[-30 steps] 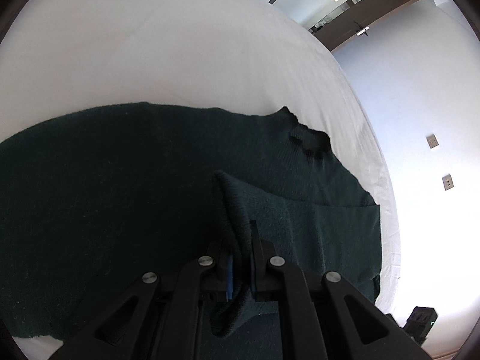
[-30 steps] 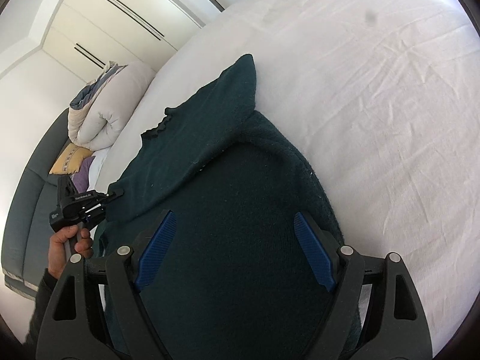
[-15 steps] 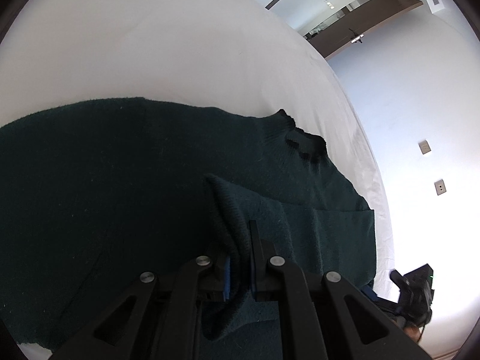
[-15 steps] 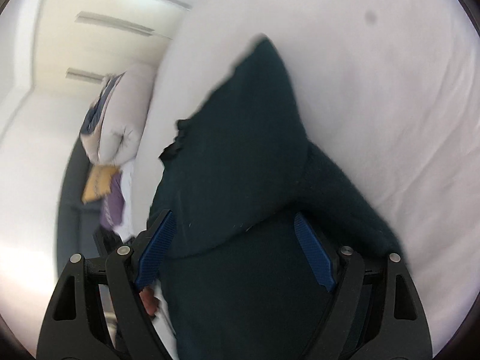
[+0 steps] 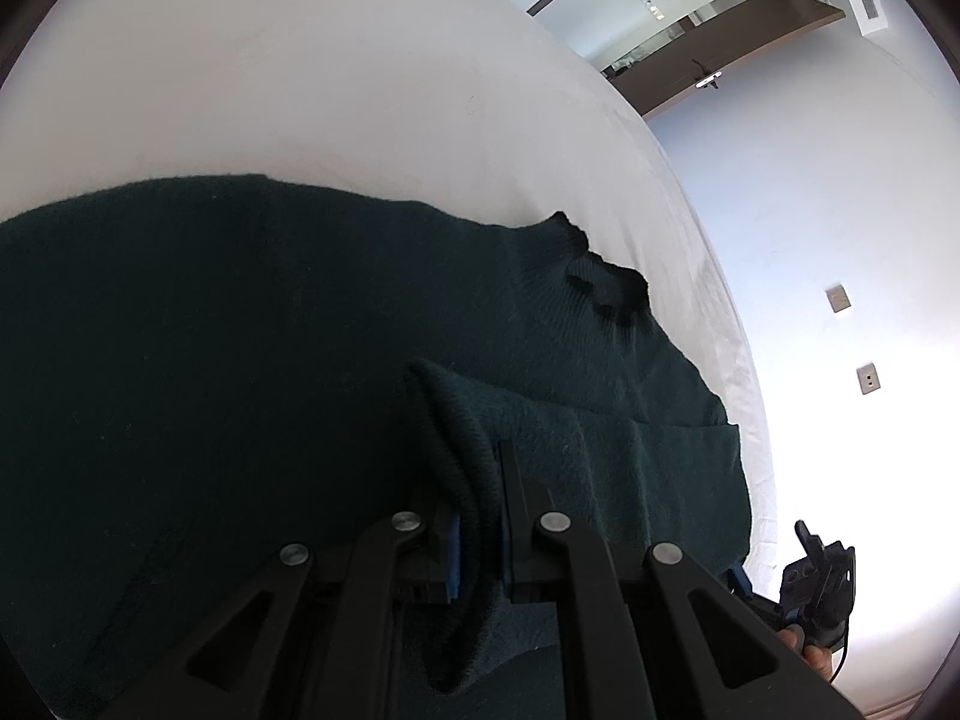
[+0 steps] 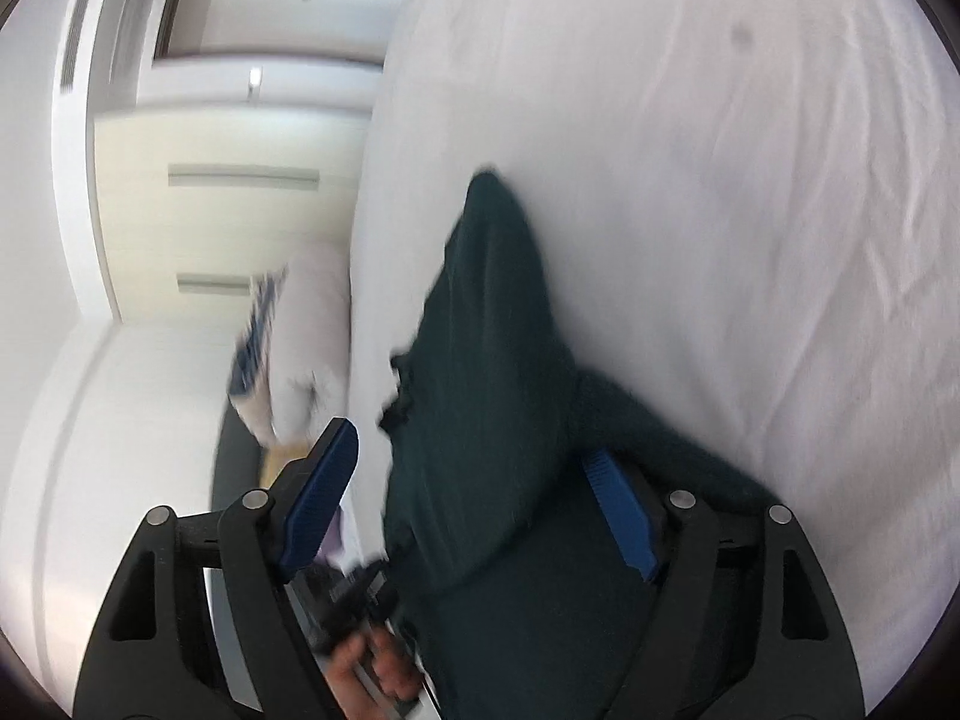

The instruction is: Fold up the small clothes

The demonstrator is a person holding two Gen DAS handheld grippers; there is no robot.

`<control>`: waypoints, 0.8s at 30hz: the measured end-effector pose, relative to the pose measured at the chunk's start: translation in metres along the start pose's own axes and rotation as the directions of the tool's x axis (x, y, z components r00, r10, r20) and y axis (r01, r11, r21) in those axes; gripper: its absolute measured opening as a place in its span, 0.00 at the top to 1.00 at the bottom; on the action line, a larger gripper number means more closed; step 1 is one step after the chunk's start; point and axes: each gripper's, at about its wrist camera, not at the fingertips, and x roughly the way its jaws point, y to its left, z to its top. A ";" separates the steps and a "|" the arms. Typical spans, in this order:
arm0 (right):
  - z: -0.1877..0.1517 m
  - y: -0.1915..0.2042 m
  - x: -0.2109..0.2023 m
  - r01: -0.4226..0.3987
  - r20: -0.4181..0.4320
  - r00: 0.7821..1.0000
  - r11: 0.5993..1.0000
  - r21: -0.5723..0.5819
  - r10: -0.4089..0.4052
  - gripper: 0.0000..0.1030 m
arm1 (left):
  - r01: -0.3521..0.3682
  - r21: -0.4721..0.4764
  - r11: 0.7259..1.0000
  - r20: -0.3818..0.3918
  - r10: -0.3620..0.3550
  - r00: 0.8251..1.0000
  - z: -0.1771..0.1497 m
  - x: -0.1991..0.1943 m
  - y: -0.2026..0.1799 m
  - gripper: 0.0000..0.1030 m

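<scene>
A dark green knit sweater (image 5: 240, 360) lies spread on a white bed (image 5: 300, 90), its collar (image 5: 606, 288) toward the right. My left gripper (image 5: 477, 516) is shut on a fold of the sweater's sleeve, lifted a little over the body. In the right wrist view the sweater (image 6: 492, 372) runs up the middle of the frame. My right gripper (image 6: 474, 510) is open, its blue pads on either side of the sweater, not touching it. The right gripper also shows at the lower right of the left wrist view (image 5: 822, 588).
The white bed sheet (image 6: 750, 210) fills the right side. A rolled duvet (image 6: 300, 348) and a dark sofa lie at the left past the bed edge. A wardrobe wall (image 6: 210, 180) and a doorway (image 5: 690, 30) stand behind.
My right gripper has rolled and swung left, so its view tilted and blurred. My left gripper has kept its hold on the sleeve fold with little movement.
</scene>
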 end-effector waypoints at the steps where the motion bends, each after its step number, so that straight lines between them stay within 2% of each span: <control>1: -0.001 0.002 -0.002 0.009 -0.024 1.000 1.000 -0.006 -0.009 0.25 | -0.001 0.001 1.000 0.000 0.001 1.000 0.000 -0.001 0.001 0.91; 3: -0.001 0.007 -0.010 0.017 -0.045 0.999 1.000 -0.023 -0.018 0.24 | -0.004 0.002 1.000 -0.001 0.004 1.000 0.001 -0.003 0.003 0.90; 7: 0.011 0.041 -0.023 -0.015 -0.047 0.999 0.990 -0.138 0.008 0.24 | -0.016 0.002 1.000 0.015 0.016 1.000 0.002 -0.004 0.004 0.90; 11: 0.040 0.060 -0.014 0.033 -0.002 0.999 0.982 -0.184 -0.034 0.24 | -0.030 0.012 0.999 0.030 0.029 0.999 -0.001 -0.006 0.002 0.91; 14: 0.061 0.057 0.006 0.037 -0.031 0.999 0.985 -0.167 -0.043 0.24 | -0.045 0.029 0.999 0.037 0.044 0.998 -0.003 -0.008 -0.002 0.91; 16: 0.073 0.054 0.027 0.000 -0.084 0.996 0.987 -0.161 -0.014 0.24 | -0.046 0.028 0.999 0.039 0.045 0.998 -0.005 -0.009 -0.001 0.91; 20: 0.096 0.047 0.059 0.000 -0.136 0.991 0.988 -0.157 -0.022 0.24 | -0.027 -0.003 1.000 0.033 0.028 0.999 -0.005 -0.004 0.009 0.89; 24: 0.114 0.041 0.085 0.005 -0.168 0.985 0.988 -0.157 -0.032 0.25 | -0.020 0.005 1.000 0.033 0.020 0.999 -0.003 0.000 0.011 0.89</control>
